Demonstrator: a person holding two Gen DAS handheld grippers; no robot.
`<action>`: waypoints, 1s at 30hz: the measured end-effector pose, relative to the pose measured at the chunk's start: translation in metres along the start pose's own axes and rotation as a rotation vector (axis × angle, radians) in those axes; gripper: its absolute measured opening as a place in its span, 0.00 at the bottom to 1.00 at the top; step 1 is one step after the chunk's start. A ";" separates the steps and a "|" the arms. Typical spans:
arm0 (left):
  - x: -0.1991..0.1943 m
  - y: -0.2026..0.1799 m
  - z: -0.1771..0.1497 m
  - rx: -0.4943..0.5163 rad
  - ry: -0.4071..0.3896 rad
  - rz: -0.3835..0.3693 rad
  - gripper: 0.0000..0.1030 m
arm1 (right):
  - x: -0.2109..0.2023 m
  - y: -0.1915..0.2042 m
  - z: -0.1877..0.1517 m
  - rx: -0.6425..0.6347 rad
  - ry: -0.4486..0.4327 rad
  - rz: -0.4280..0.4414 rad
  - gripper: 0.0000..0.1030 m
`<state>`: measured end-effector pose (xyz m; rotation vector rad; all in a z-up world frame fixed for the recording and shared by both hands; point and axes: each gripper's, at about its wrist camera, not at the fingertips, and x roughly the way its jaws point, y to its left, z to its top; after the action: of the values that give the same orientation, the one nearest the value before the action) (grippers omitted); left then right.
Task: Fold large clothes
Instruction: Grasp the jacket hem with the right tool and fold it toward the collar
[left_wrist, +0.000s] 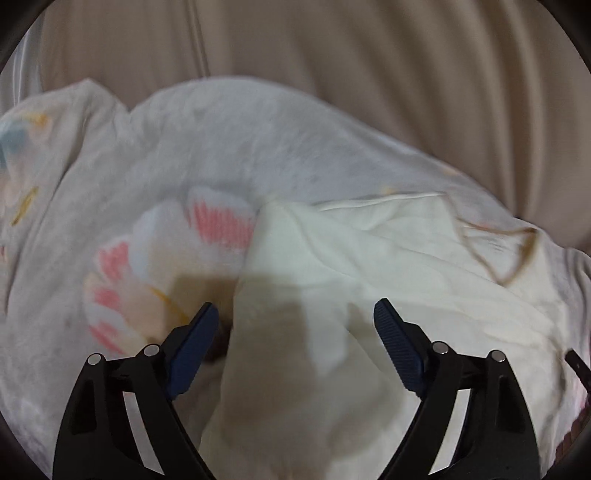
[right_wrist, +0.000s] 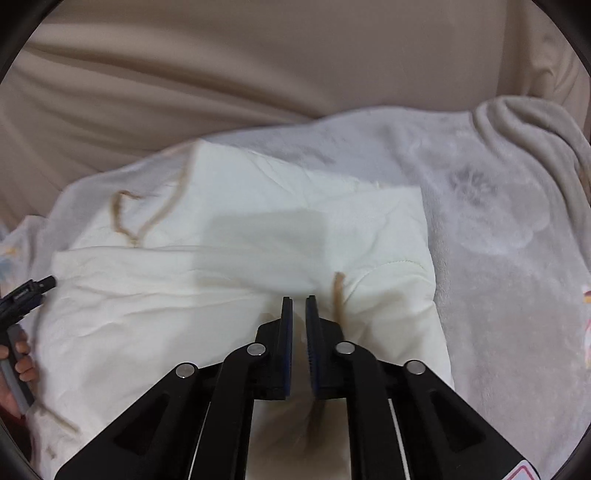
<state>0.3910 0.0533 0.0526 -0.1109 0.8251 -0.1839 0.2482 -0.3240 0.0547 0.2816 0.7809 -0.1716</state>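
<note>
A cream-white garment (right_wrist: 258, 240) with a tan drawstring (right_wrist: 147, 218) lies partly folded on a pale fleece blanket. It also shows in the left wrist view (left_wrist: 369, 258). My left gripper (left_wrist: 295, 314) is open just above the garment's left edge, with nothing between its blue pads. My right gripper (right_wrist: 299, 306) is nearly closed over the garment's near fold, beside a tan cord end (right_wrist: 338, 295). Only a narrow gap shows between its jaws, and I cannot tell whether cloth is pinched there.
The fleece blanket (left_wrist: 166, 166) has pink and blue prints and shows in the right wrist view (right_wrist: 498, 221) too. Beige upholstery (right_wrist: 258, 66) rises behind it. The left gripper's handle and the person's fingers (right_wrist: 22, 362) sit at the left edge.
</note>
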 end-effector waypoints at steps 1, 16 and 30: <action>-0.014 -0.005 -0.005 0.028 -0.009 -0.019 0.81 | -0.010 0.006 -0.004 -0.019 -0.005 0.007 0.09; -0.014 -0.007 -0.089 0.264 0.082 0.142 0.85 | 0.001 -0.001 -0.073 -0.117 0.121 -0.091 0.00; -0.012 0.015 -0.099 0.153 0.069 0.139 0.88 | -0.005 0.002 -0.092 -0.101 0.125 -0.221 0.05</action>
<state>0.3121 0.0681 -0.0083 0.0974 0.8808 -0.1200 0.1839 -0.2936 -0.0038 0.1102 0.9417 -0.3235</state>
